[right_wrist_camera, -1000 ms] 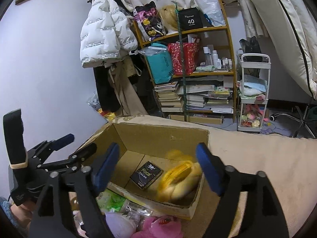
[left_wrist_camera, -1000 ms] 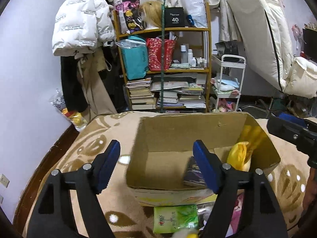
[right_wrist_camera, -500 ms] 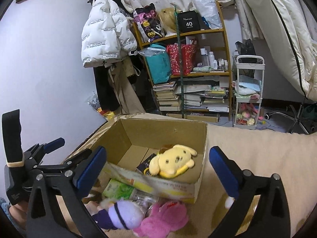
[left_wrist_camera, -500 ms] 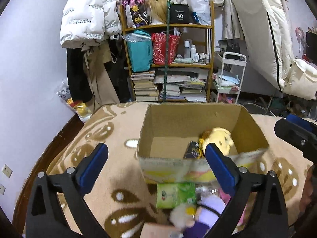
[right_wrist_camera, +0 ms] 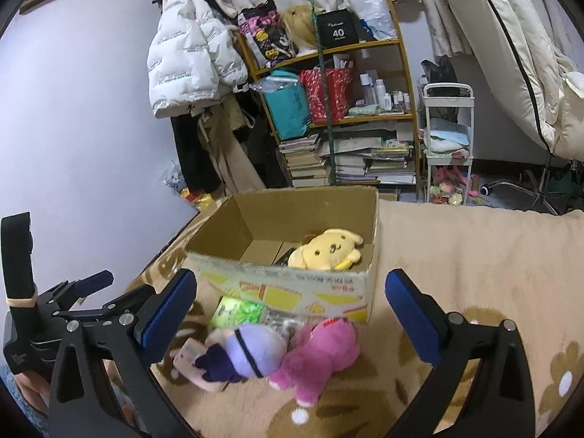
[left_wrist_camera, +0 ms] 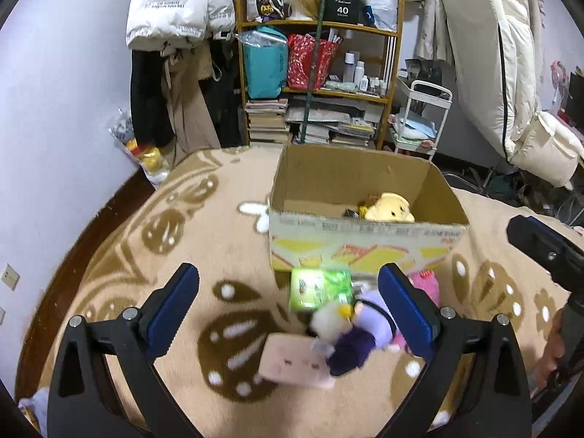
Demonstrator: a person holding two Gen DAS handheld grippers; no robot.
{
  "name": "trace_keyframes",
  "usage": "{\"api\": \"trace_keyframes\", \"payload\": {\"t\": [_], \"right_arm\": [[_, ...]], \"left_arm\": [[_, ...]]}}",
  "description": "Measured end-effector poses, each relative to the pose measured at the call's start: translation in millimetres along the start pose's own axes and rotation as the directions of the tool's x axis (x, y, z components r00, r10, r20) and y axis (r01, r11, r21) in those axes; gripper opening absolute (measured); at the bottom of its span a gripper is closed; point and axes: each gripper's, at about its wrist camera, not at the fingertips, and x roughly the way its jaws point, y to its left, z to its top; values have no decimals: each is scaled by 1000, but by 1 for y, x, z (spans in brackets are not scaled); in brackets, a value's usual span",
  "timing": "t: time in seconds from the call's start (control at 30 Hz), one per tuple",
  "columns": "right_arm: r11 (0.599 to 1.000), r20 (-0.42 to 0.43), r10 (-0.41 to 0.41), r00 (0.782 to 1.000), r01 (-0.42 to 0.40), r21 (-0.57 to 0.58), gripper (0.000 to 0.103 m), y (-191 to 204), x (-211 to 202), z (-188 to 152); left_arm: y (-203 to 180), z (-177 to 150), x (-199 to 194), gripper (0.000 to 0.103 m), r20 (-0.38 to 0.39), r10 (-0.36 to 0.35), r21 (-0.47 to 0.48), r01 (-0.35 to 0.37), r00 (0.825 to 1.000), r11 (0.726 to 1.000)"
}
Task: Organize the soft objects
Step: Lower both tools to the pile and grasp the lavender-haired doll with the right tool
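Both your grippers are sitting released, jaws spread wide, nothing between the pads. Left gripper (left_wrist_camera: 288, 304) is hovering over the patterned blanket (left_wrist_camera: 182, 255), pointing down at the pile in front of the cardboard box (left_wrist_camera: 365, 241). Right gripper (right_wrist_camera: 292, 310) is hanging over the same pile from the other side, also empty.

The box is standing open on the blanket toward its far edge, printed front wall facing you. The yellow plush (right_wrist_camera: 325, 252) is lying inside it, against the right wall, face up. Something dark and flat is lying next to the plush on the box floor; can't tell what it is.

Still outside, just in front of the box's front wall:
- green packet (right_wrist_camera: 237, 310), touching or nearly touching the box base
- clear crinkled wrapper (right_wrist_camera: 284, 323) beside the packet
- purple plush (right_wrist_camera: 248, 354) with a dark body, lying on its side
- pink plush (right_wrist_camera: 317, 354), pressing against the purple one's right side
- pale pink flat pouch (left_wrist_camera: 292, 365), partly under the purple plush, nearest to you

Left view is blurring on that pile, so fine detail is uncertain there.

Your right gripper's arm is showing at the right edge of the left view with your hand (left_wrist_camera: 551, 350) below it; left gripper body is showing at the left edge of the right view.

Behind the blanket a wooden shelf (right_wrist_camera: 365, 116) is holding books and bags, and a white jacket (right_wrist_camera: 189, 58) is hanging on the wall.
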Motion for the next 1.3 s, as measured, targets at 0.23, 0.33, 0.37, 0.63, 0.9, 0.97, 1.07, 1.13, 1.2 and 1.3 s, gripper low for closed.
{"api": "trace_keyframes", "payload": {"t": [0.23,0.33,0.37,0.63,0.9,0.97,1.07,1.13,1.2,1.3], "right_arm": [[999,-40,9,999,-11,-47,103,15,-6,-16],[998,-53,16,998,-19,-52,103,19,-6,-21],[998,-58,21,998,-24,-54,103,20,-7,-23],[999,-99,31,995,-34,-28,103,18,6,-27],[998,-159,63,985,-61,13,103,20,41,-31],[998,-179,67,982,-66,12,103,22,51,-33],[997,-209,73,975,-72,14,103,24,66,-35],[998,-233,70,970,-69,12,103,26,77,-38],[997,-253,72,965,-71,13,103,26,86,-41],[997,-290,83,953,-80,23,102,27,100,-45]], "left_arm": [[4,-15,-15,98,-33,16,0,-16,999,1000],[6,-19,-12,98,-68,25,-3,-25,997,1000],[7,-21,-10,98,-81,29,-2,-29,996,1000],[11,-29,13,98,-182,31,-10,-33,983,999],[11,-36,45,98,-285,31,-24,-39,958,999],[14,-38,52,98,-313,23,-39,-37,949,999],[18,-42,63,98,-364,1,-65,-26,931,998],[18,-44,68,98,-387,3,-64,-30,922,998],[17,-46,74,98,-406,-5,-66,-24,914,998],[15,-49,81,98,-428,-11,-65,-19,904,998]]}}
